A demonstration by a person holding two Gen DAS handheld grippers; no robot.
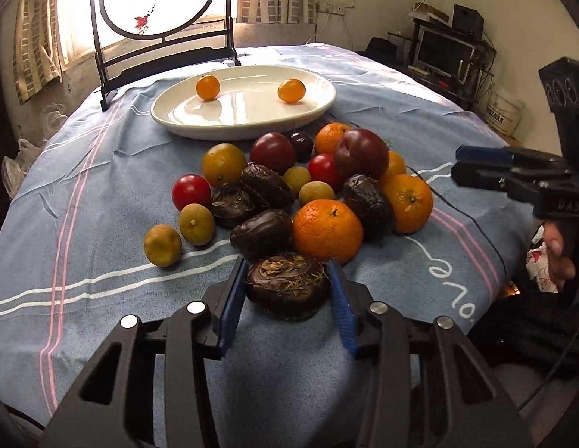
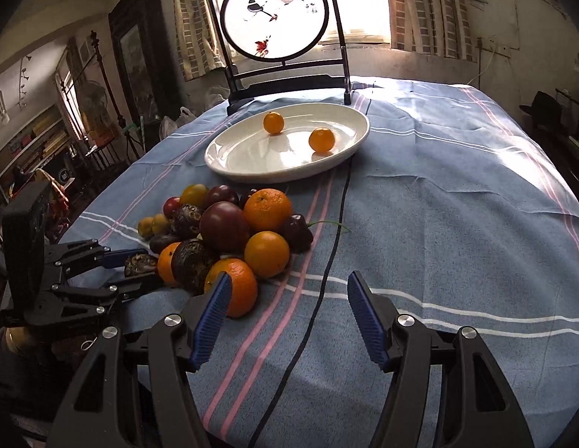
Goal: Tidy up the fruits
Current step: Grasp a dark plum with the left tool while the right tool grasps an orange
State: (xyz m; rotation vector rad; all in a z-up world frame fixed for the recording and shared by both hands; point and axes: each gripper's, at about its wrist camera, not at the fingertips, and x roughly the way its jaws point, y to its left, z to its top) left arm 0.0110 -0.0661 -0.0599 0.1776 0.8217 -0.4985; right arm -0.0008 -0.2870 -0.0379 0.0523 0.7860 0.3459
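A heap of mixed fruit (image 1: 300,186) lies on the blue cloth: oranges, plums, red tomatoes, small yellow citrus and dark wrinkled fruits. My left gripper (image 1: 287,280) has its blue pads on both sides of a dark wrinkled fruit (image 1: 287,285) at the heap's near edge; the pads touch its sides. It shows from the right wrist view too (image 2: 140,263). A white oval plate (image 1: 244,127) behind the heap holds two small orange fruits (image 1: 208,87) (image 1: 291,90). My right gripper (image 2: 285,298) is open and empty, just right of the heap (image 2: 229,239).
A black cable (image 2: 326,261) runs across the cloth from the plate (image 2: 349,149) toward the near edge, between my right fingers. A framed round painted screen (image 2: 274,15) stands behind the plate. The cloth to the right of the cable is bare.
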